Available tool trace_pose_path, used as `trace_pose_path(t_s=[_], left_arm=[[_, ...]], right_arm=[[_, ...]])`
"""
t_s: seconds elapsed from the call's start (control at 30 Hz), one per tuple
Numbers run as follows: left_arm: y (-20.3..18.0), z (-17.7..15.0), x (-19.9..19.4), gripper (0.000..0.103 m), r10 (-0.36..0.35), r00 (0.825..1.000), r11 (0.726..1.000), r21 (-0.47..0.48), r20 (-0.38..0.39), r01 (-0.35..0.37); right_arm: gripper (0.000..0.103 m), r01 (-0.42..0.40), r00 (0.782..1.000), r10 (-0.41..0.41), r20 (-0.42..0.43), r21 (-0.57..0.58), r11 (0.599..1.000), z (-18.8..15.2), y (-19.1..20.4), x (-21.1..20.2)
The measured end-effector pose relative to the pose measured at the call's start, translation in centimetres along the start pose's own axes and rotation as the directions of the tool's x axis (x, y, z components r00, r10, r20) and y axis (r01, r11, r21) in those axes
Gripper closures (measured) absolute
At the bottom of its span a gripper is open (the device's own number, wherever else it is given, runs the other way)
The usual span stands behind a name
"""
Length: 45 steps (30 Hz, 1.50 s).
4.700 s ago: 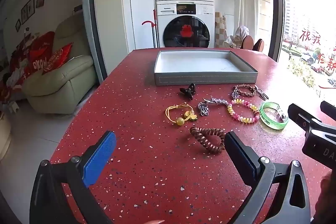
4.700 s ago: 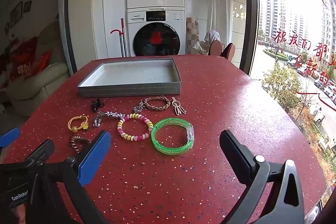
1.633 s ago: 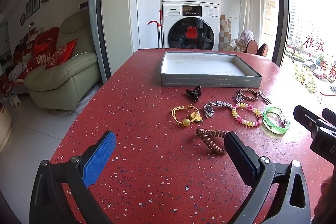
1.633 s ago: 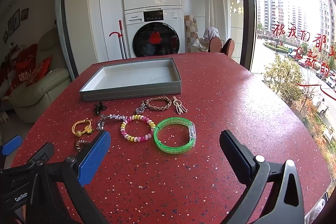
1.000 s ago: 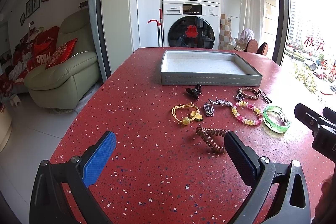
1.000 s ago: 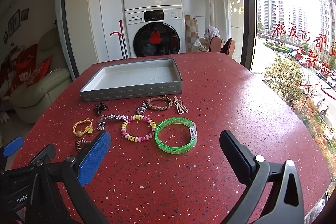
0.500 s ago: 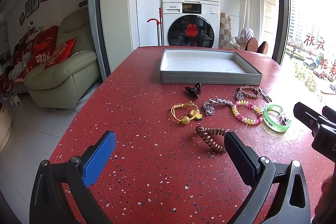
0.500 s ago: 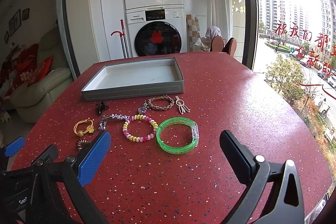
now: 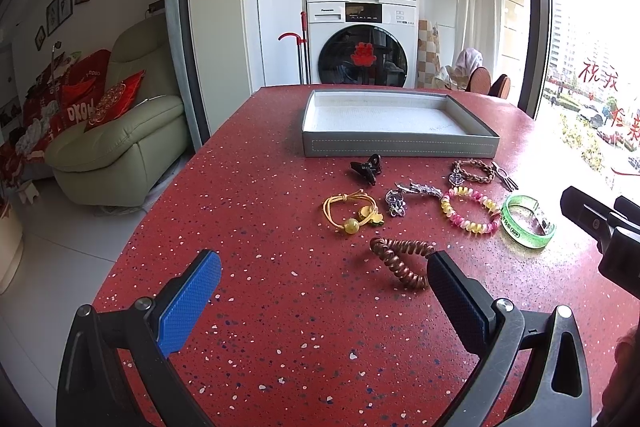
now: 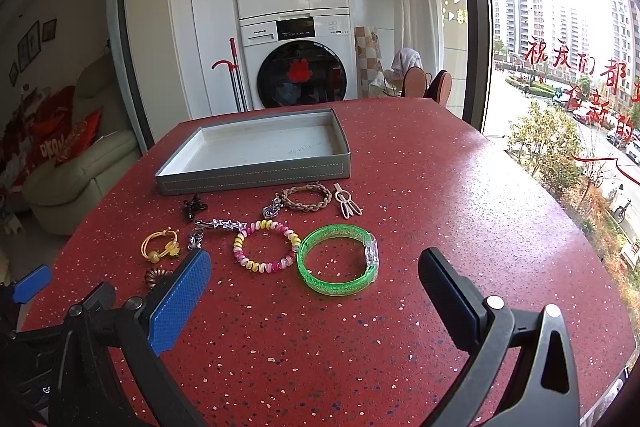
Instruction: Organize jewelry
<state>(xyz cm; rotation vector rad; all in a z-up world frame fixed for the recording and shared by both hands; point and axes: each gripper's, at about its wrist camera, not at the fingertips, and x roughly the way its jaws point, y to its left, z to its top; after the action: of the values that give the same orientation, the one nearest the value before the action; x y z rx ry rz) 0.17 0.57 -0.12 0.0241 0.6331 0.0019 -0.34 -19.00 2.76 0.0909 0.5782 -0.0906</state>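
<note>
Both grippers, left gripper (image 9: 324, 291) and right gripper (image 10: 316, 287), spread wide, holding nothing, low in frame over red bench (image 10: 460, 187). Jewelry mid-frame; gray tray (image 10: 256, 173) above, green bangle (image 10: 338, 259) center.

Bare red table (image 10: 460, 195) right of the jewelry; grey tray (image 10: 256, 173) (low-walled) blocks beyond.
</note>
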Motion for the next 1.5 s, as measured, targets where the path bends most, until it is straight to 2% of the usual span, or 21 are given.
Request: trace_pose_path(t_s=[0.43, 0.63, 0.73, 0.87, 1.1, 1.2, 1.3, 1.37, 1.4, 1.5], left_arm=[[-0.4, -0.1, 0.5, 0.000, 0.003, 1.000, 1.000, 0.009, -0.018, -0.003], [0.1, 0.5, 2.2, 0.000, -0.052, 0.993, 0.999, -0.015, -0.103, 0.051], [0.1, 0.9, 3.7, 0.000, -0.080, 0.981, 0.997, -0.031, -0.176, 0.076], [-0.1, 1.4, 5.8, 0.000, -0.158, 0.950, 0.987, -0.081, -0.268, 0.141], [-1.2, 1.9, 8.1, 0.000, -0.179, 0.929, 0.982, -0.120, -0.323, 0.148], [-1.4, 1.8, 8.8, 0.000, -0.171, 0.924, 0.982, -0.130, -0.341, 0.133], [-1.6, 1.7, 9.2, 0.000, -0.157, 0.922, 0.985, -0.124, -0.355, 0.120], [-1.9, 1.8, 9.4, 0.000, -0.142, 0.926, 0.988, -0.107, -0.350, 0.111], [-2.1, 1.8, 9.3, 0.008, -0.139, 0.927, 0.989, -0.100, -0.348, 0.111], [-2.8, 1.8, 9.3, 0.021, -0.108, 0.933, 0.994, -0.049, -0.343, 0.097]], right_arm=[[0.000, 0.009, 1.000, -0.009, -0.023, 0.008, 1.000, 0.1, -0.8, 0.3], [0.000, 0.046, 0.994, -0.047, -0.099, -0.012, 0.999, 1.0, -2.3, 1.8], [0.000, 0.057, 0.987, -0.059, -0.149, -0.017, 0.998, 1.6, -3.3, 3.0], [0.000, 0.060, 0.973, -0.065, -0.221, -0.027, 0.998, 2.4, -4.3, 4.9], [0.000, 0.086, 0.924, -0.085, -0.374, -0.014, 0.996, 2.7, -5.9, 9.3], [0.009, 0.083, 0.907, -0.092, -0.411, -0.039, 0.996, 2.2, -5.6, 10.2], [0.024, 0.076, 0.891, -0.091, -0.444, -0.050, 0.996, 1.7, -5.2, 10.8], [0.030, 0.079, 0.892, -0.100, -0.442, -0.065, 0.995, 1.5, -4.8, 10.6], [0.033, 0.072, 0.893, -0.094, -0.441, -0.067, 0.995, 1.5, -4.7, 10.4], [0.045, 0.053, 0.894, -0.082, -0.441, -0.077, 0.996, 1.5, -4.3, 9.9]])
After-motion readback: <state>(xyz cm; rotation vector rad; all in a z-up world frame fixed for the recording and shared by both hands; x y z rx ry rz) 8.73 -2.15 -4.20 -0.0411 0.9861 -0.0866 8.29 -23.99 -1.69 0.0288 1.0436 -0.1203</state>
